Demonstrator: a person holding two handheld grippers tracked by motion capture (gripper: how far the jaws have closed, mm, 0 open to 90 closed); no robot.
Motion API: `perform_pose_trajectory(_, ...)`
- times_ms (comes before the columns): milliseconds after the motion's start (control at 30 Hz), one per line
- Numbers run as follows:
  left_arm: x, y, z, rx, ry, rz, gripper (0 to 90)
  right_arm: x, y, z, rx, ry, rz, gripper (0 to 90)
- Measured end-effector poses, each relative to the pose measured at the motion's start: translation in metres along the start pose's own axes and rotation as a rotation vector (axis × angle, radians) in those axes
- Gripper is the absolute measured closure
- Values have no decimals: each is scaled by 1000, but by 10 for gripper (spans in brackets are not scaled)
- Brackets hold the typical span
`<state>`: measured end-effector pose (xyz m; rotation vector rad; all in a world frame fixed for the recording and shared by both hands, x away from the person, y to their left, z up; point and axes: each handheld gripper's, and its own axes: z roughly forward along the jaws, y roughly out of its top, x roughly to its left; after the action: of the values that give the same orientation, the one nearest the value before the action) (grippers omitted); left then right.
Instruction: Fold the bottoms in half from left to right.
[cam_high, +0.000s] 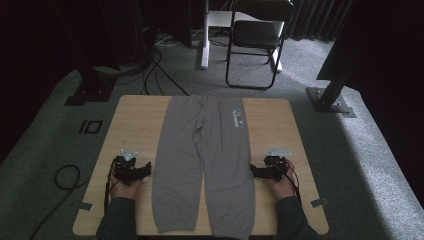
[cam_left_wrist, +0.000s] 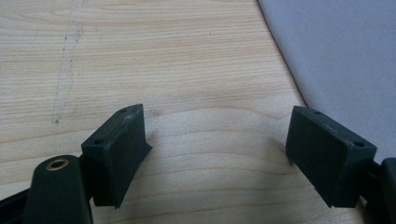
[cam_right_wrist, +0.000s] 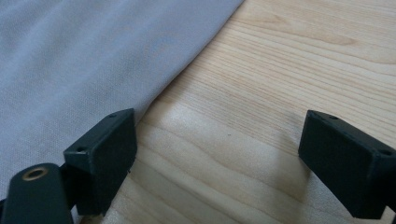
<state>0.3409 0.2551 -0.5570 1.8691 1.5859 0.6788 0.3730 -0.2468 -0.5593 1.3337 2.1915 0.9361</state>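
A pair of grey sweatpants (cam_high: 204, 165) lies flat on the tabletop (cam_high: 134, 131), its long axis running straight away from the person, waistband at the near edge and leg cuffs at the far edge. The two grippers sit one on each side of it at about the same point along its length, so each is equally near to its own edge of the cloth.

In the high view the left gripper (cam_high: 146, 170) points inward at the garment's left edge, which lies just beside its tip, apart from it. In the left gripper view its jaws stand wide apart over bare wood with nothing between them, and the sweatpants' edge (cam_left_wrist: 336, 60) runs ahead and to the right of the right-hand jaw.

The right gripper (cam_high: 254, 171) mirrors this, pointing inward at the right edge of the cloth. In the right gripper view its jaws are also spread wide and empty; the cloth (cam_right_wrist: 93, 60) lies ahead and to the left, its edge reaching the left-hand jaw, though whether they touch cannot be told.

A short inward move by either gripper would likely bring the hem between its jaws.
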Motion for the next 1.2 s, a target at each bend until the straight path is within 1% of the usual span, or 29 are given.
perform_pose_trajectory(633, 0, 0, 0, -1, 3, -2, 213, 0, 0, 0, 0, 0, 0, 111)
perform_pose_trajectory(667, 0, 0, -1, -1, 0, 0, 226, 0, 0, 0, 0, 0, 0, 111)
perform_pose_trajectory(700, 0, 0, -3, 1, -6, 1, 260, 0, 0, 0, 0, 0, 0, 111)
perform_pose_trajectory(767, -1, 0, -6, 10, -5, 2, 373, 0, 0, 0, 0, 0, 0, 111)
perform_pose_trajectory(833, -1, 0, -8, 10, -7, 0, 405, 0, 0, 0, 0, 0, 0, 111)
perform_pose_trajectory(867, -2, 1, -13, 0, -35, -9, 424, 0, 0, 0, 1, 0, 0, 111)
perform_pose_trajectory(933, -5, 2, -18, -17, -64, -19, 426, 0, 0, 0, 0, 0, 0, 111)
perform_pose_trajectory(1000, -8, 2, -23, -23, -103, -31, 426, 0, 0, 0, 0, 0, 0, 111)
perform_pose_trajectory(1033, -11, 3, -25, -23, -116, -32, 426, 0, 0, 0, 0, 0, 1, 112)
perform_pose_trajectory(1067, -14, 3, -27, -21, -122, -27, 426, 0, 0, 0, 0, -1, 1, 112)
perform_pose_trajectory(1100, -14, 3, -27, -21, -122, -27, 426, 0, 0, 0, 0, -1, 2, 112)
perform_pose_trajectory(1133, -19, 3, -30, -22, -140, -21, 426, 0, 0, 0, 0, -1, 2, 112)
perform_pose_trajectory(1167, -19, 3, -30, -22, -140, -21, 426, 0, 0, 0, 0, -1, 2, 112)
perform_pose_trajectory(1200, -24, 2, -31, -19, -159, -16, 426, 0, 0, 0, 0, -1, 2, 112)
